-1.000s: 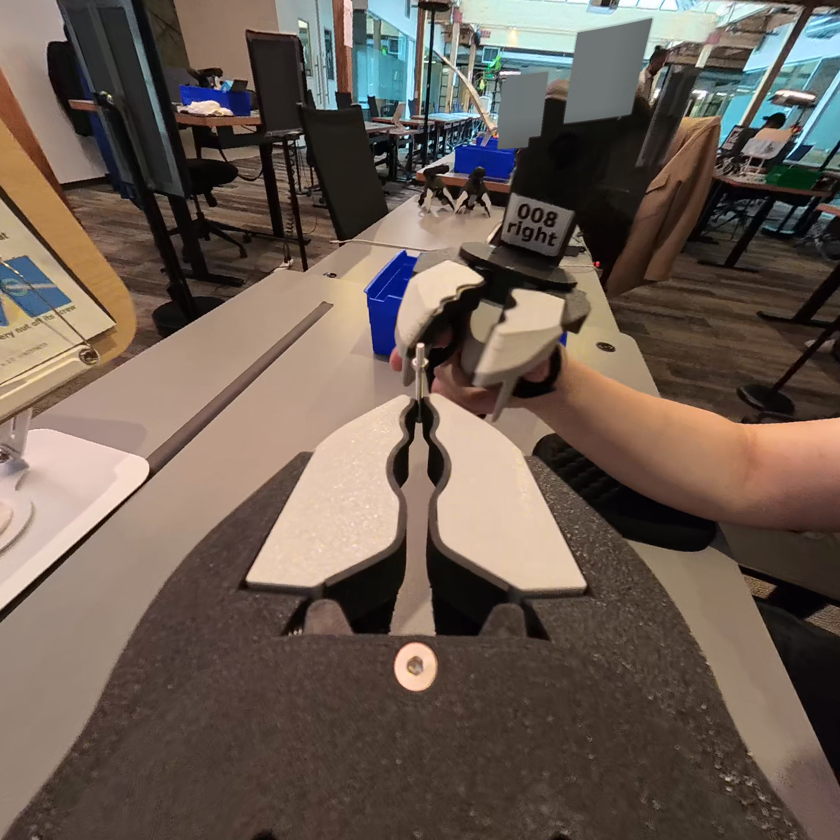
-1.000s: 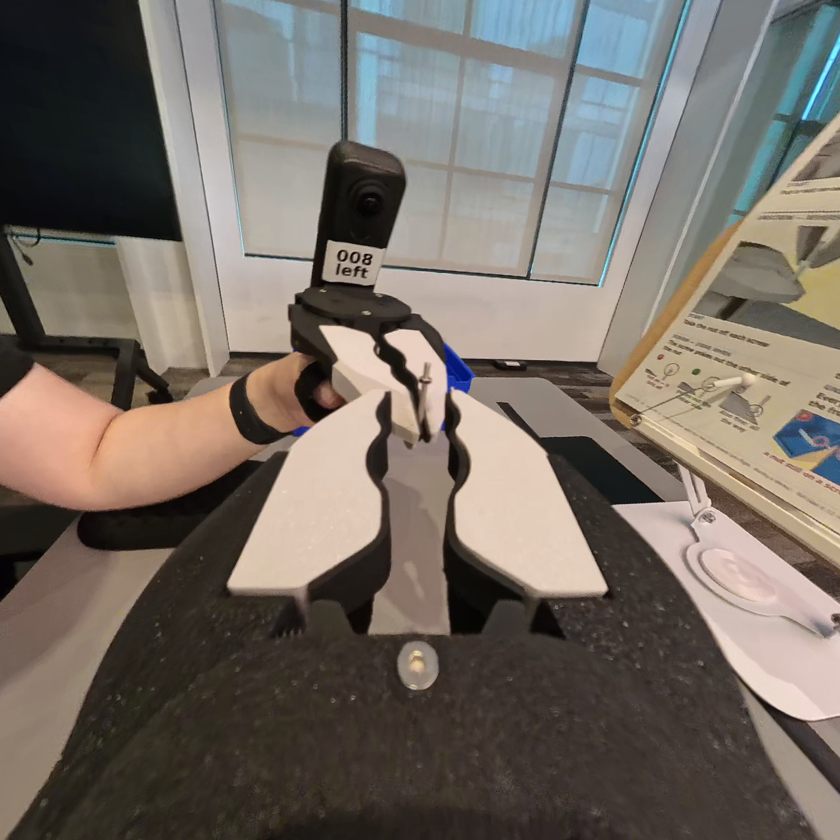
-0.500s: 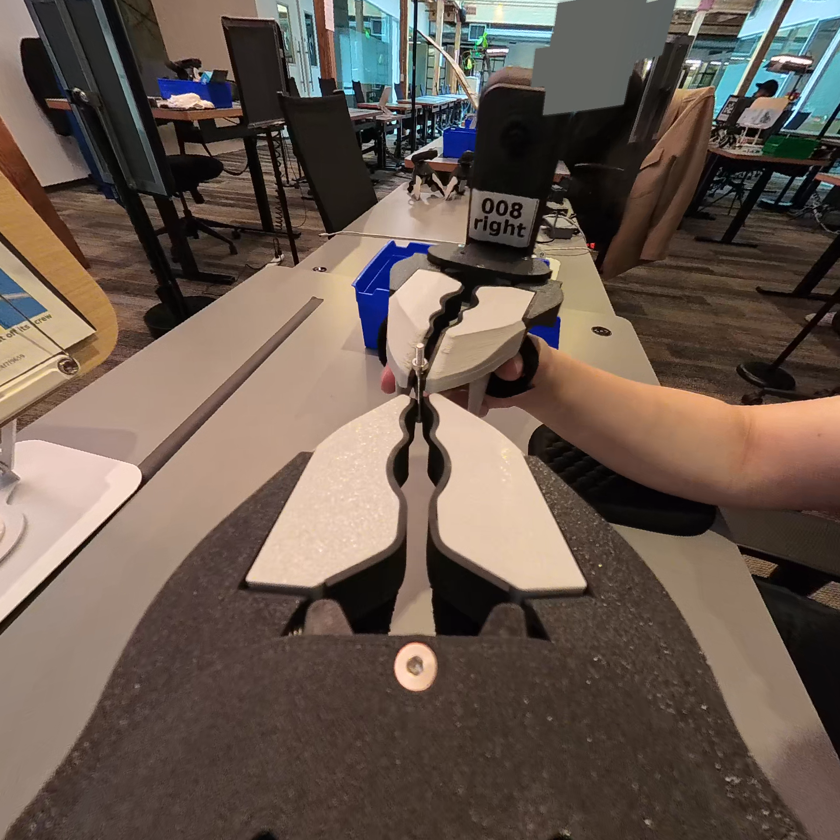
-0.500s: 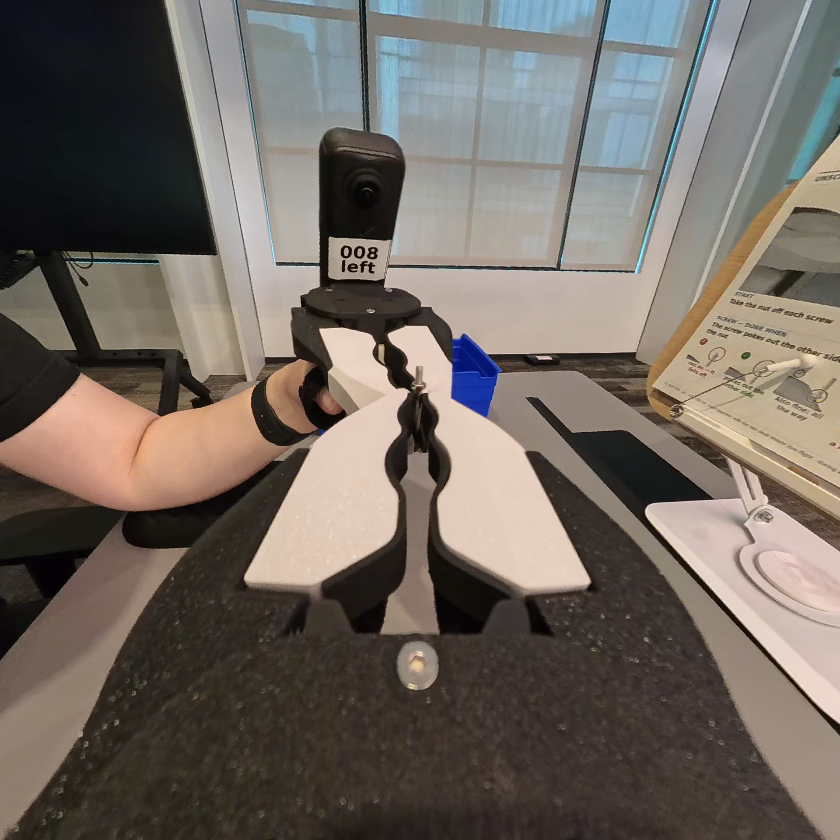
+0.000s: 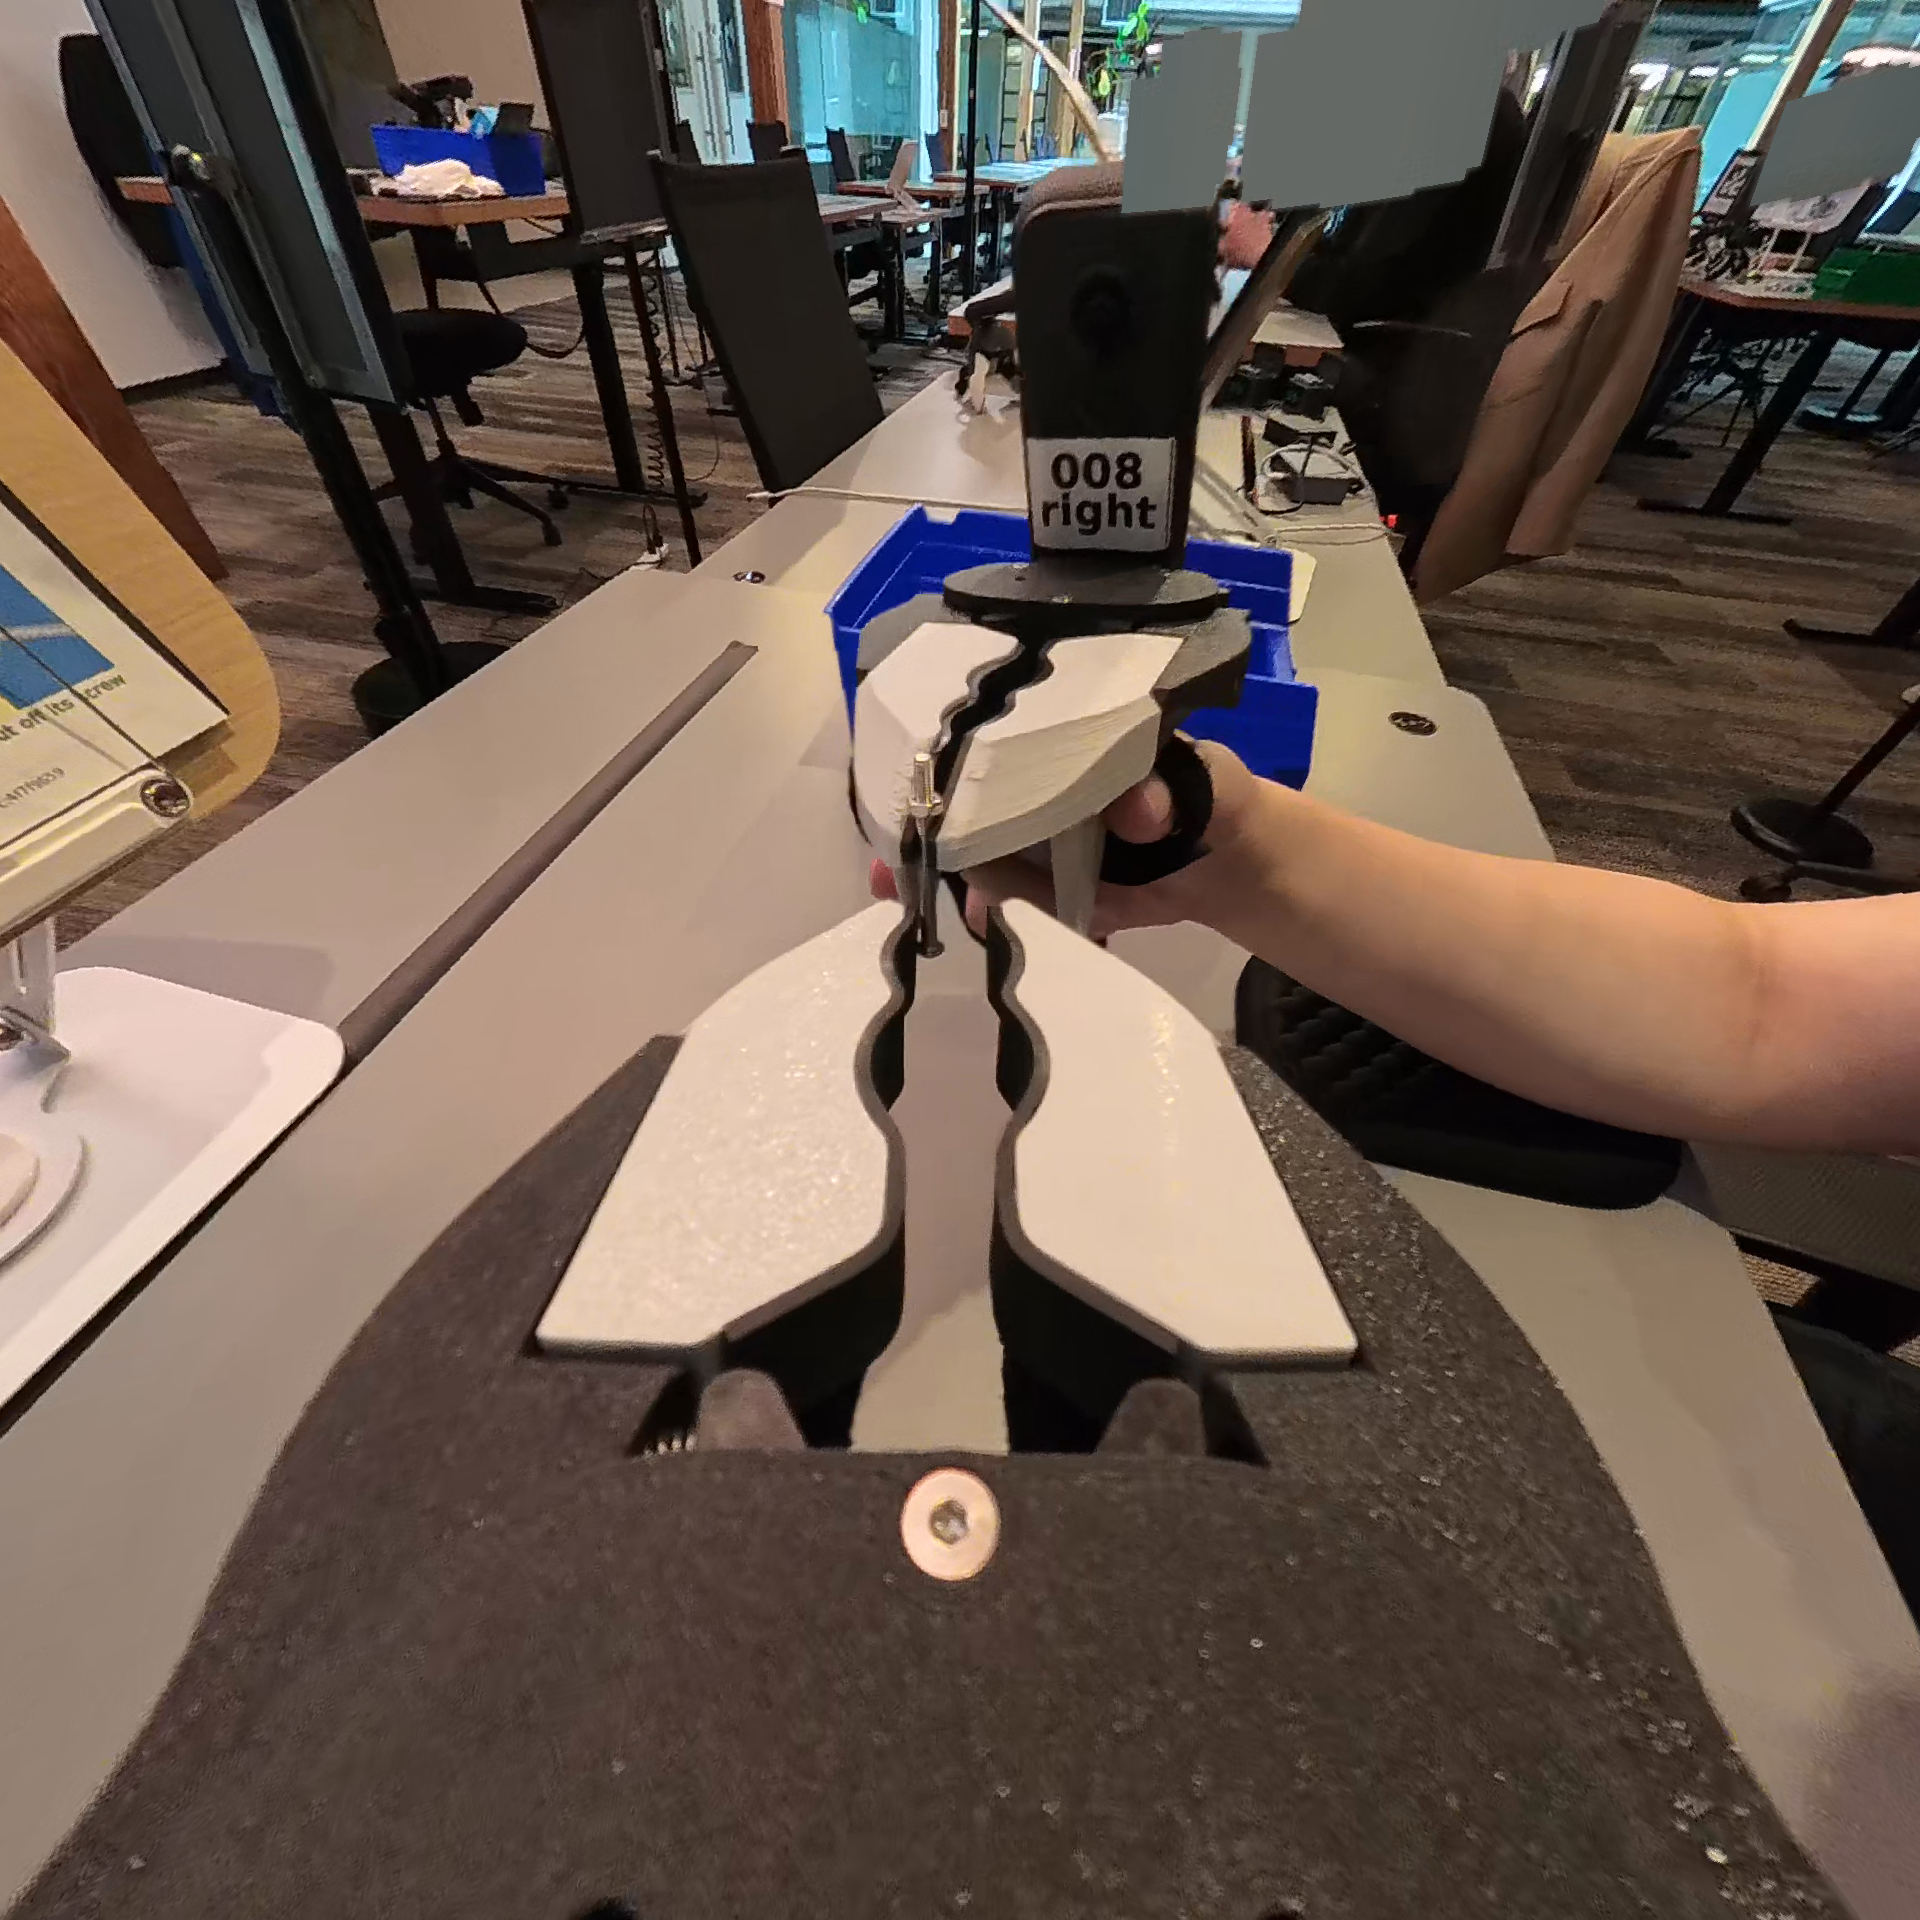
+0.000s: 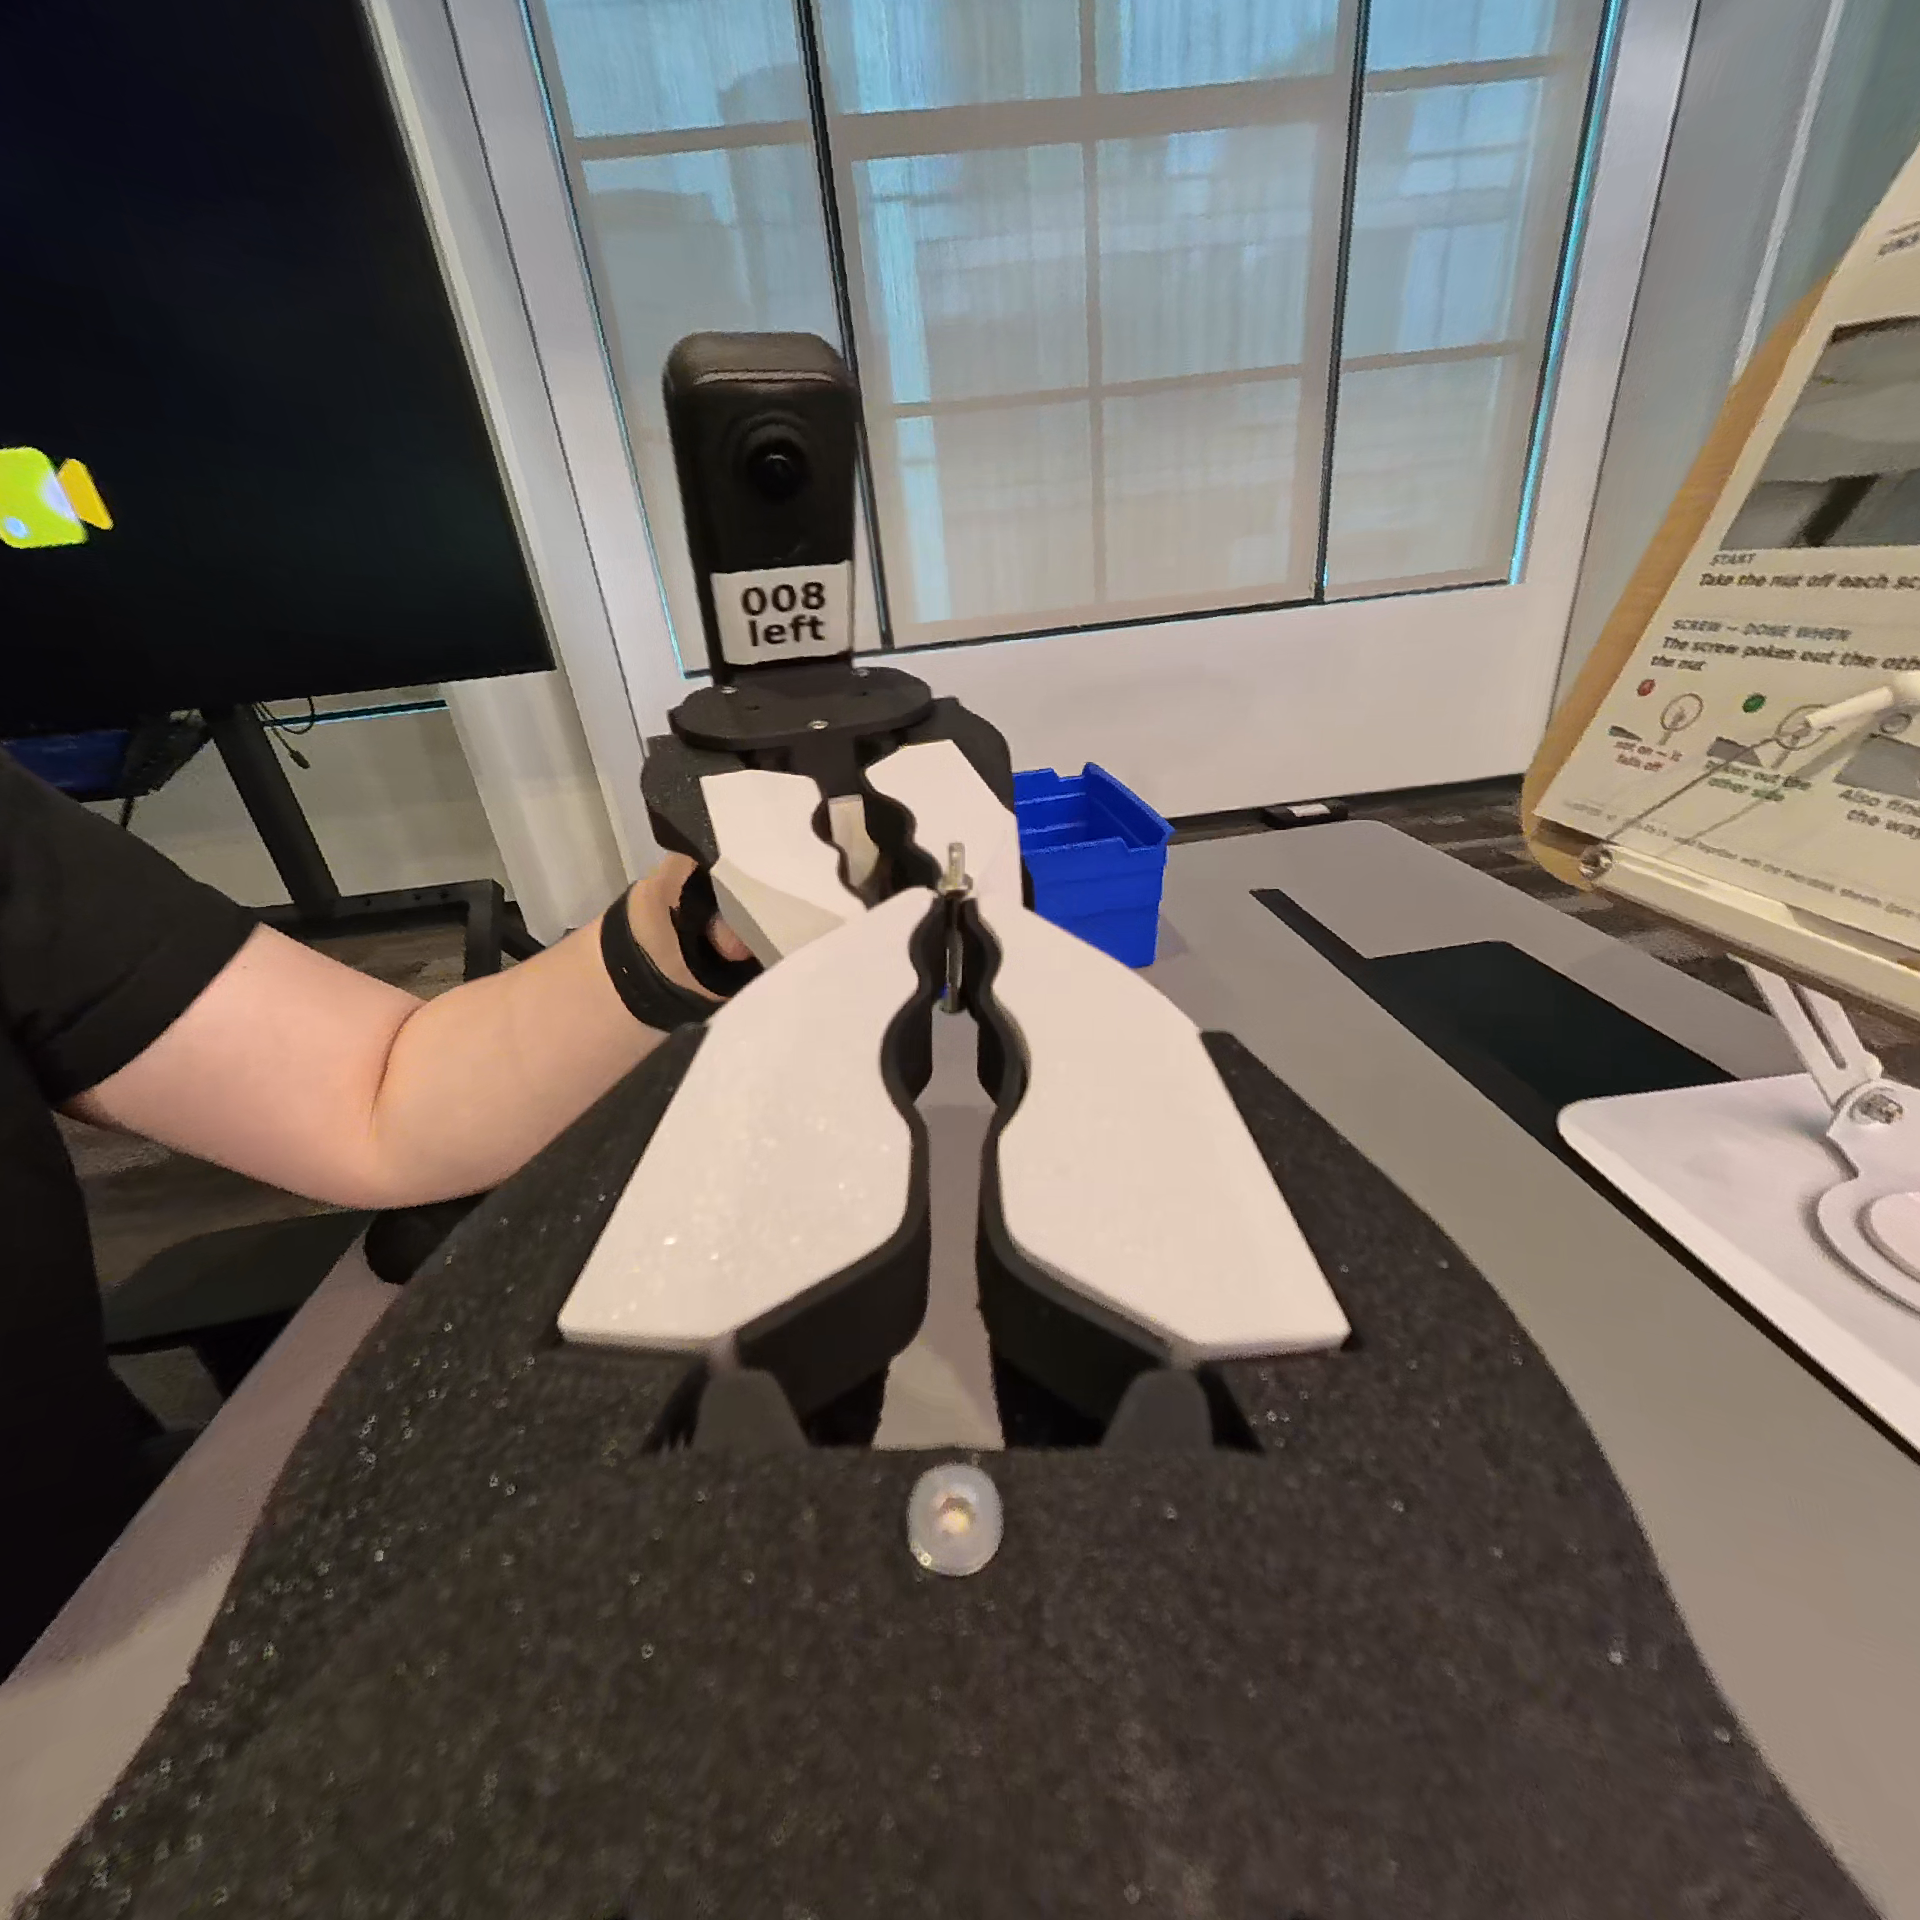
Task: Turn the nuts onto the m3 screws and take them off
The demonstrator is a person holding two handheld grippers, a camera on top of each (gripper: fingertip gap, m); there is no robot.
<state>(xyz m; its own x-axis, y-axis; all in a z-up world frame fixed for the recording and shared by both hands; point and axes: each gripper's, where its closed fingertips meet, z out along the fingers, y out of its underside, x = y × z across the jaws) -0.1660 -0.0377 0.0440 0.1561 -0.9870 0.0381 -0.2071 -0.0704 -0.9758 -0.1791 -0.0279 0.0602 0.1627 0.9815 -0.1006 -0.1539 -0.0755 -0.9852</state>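
Observation:
A small metal screw (image 6: 951, 940) with a nut (image 6: 953, 883) near its upper end stands upright between the two grippers above the grey table (image 5: 582, 831). My right gripper (image 6: 953, 909) is shut on the screw's shaft just under the nut. In the left wrist view the right gripper (image 5: 925, 842) faces me with the screw (image 5: 925, 883) hanging from its tips. My left gripper (image 5: 940, 920) is open. The screw's lower end hangs in its gap close to the left finger (image 5: 790, 1091), with no pad pressing on it. The left gripper (image 6: 914, 883) shows open beyond the screw.
A blue bin (image 5: 1268, 665) stands on the table behind the grippers and also shows in the right wrist view (image 6: 1091, 873). An instruction board (image 6: 1766, 675) on a white stand (image 6: 1714, 1195) is at the side. A black foam pad (image 5: 1455, 1122) lies under the person's forearm (image 5: 1558, 997). A dark monitor (image 6: 208, 364) stands beyond. Both grippers' tips are close together, under 4 cm apart.
The right gripper closed on the screw while the left still held it. The left gripper has now opened and let go, so the screw has passed from left to right.

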